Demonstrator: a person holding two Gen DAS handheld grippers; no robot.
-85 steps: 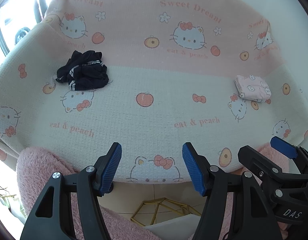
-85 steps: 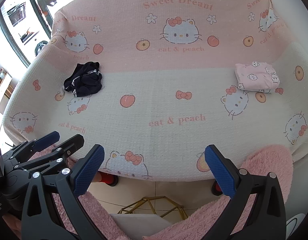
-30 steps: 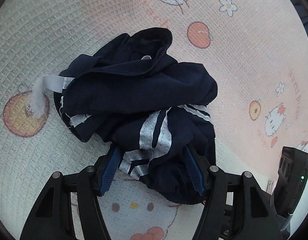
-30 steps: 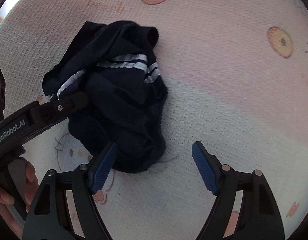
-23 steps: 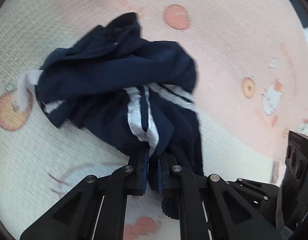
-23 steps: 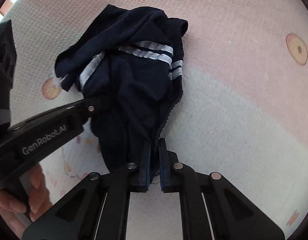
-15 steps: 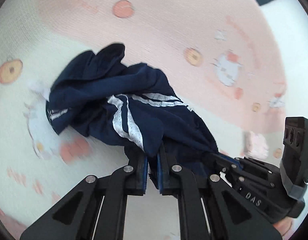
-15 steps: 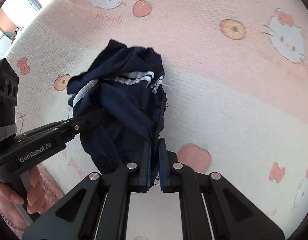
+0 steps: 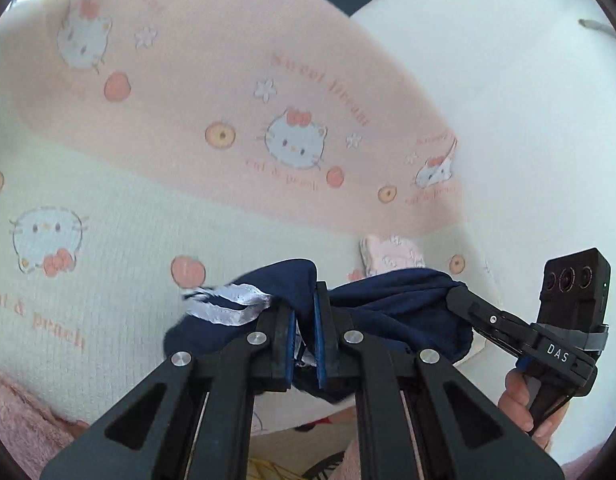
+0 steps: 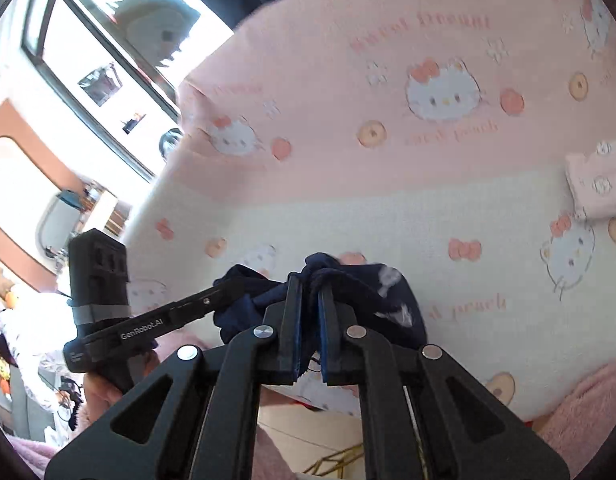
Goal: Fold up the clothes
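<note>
Left wrist view: my left gripper [image 9: 304, 334] & right gripper [image 10: 309, 328] both clamp navy shorts [image 9: 387, 308]; should spread them apart evenly, w/o slack.

Home living room, sofa [image 10: 387, 208] under cartoon-cat blanket [image 9: 268, 128], window [image 10: 88, 52], cluttered shelves beyond

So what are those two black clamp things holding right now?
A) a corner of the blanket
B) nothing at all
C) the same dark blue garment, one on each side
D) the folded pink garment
C: the left gripper and right gripper are each closed on the dark blue garment.
</note>
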